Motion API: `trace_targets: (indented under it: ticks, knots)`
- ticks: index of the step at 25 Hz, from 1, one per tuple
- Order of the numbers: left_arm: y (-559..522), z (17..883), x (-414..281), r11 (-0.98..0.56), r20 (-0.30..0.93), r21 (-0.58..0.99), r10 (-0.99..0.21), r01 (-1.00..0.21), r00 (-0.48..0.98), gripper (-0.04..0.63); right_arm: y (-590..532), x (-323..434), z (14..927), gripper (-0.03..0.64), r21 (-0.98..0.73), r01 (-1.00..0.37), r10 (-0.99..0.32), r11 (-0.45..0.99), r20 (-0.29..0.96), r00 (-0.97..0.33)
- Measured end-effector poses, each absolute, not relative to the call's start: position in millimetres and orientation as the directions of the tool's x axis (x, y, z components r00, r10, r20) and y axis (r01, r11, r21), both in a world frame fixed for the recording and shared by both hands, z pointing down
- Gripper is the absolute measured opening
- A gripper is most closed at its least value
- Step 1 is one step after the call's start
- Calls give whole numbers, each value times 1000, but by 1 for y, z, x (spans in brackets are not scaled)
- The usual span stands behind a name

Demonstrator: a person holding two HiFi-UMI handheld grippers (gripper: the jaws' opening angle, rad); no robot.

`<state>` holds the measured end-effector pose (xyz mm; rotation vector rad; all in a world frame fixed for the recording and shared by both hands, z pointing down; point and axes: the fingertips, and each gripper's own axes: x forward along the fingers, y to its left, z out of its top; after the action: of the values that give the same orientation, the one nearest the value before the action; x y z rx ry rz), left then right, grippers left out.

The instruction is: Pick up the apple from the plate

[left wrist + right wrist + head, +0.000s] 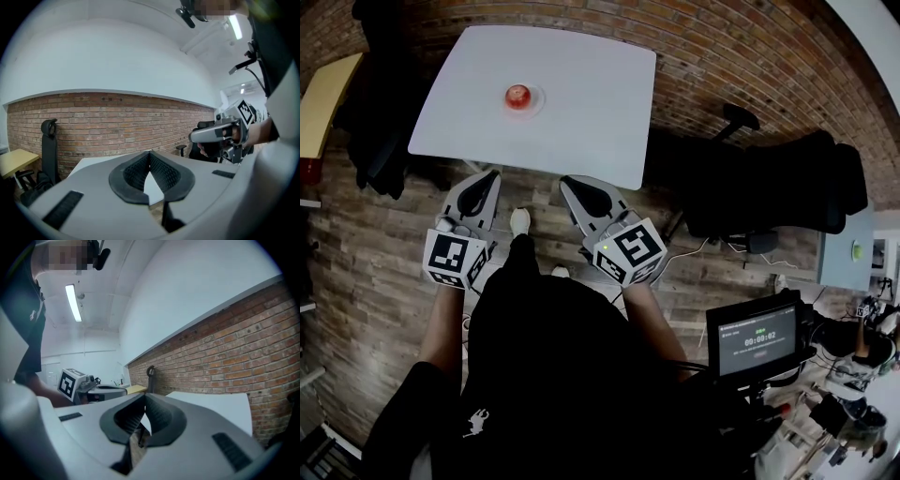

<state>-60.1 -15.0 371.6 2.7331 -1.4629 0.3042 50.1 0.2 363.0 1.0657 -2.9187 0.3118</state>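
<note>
A red apple (517, 96) rests on a small pale plate (534, 99) near the middle of a white table (581, 122). Both grippers hang short of the table's near edge, side by side, pointing toward it. My left gripper (487, 176) is shut with nothing between its jaws, and so is my right gripper (570, 183). In the left gripper view the jaws (150, 153) meet at the tips, with the table (93, 164) beyond and the right gripper (220, 133) alongside. The right gripper view shows closed jaws (144, 397) and the table (215, 404). Neither gripper view shows the apple.
A brick wall (722, 47) stands behind the table. A black office chair (739, 118) and a dark bulky seat (787, 183) are at the right. A wooden desk (323, 98) sits at far left. A small monitor (757, 339) is at lower right, over plank flooring (375, 281).
</note>
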Motion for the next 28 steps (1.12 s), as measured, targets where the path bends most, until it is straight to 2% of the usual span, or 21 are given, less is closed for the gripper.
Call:
trace_targets:
  ticks: [9, 18, 28]
  knots:
    - [-75, 384, -84, -589, 196, -52, -798, -807, 570, 6, -50, 9, 376, 5, -123, -639, -622, 759, 148, -768]
    - [-138, 394, -106, -613, 215, -10, -773, -790, 597, 6, -117, -22, 375, 5, -149, -637, -614, 756, 177, -770]
    - [-205, 398, -133, -671, 254, -34, -723, -741, 643, 6, -187, -56, 375, 5, -162, -672, -643, 722, 201, -739]
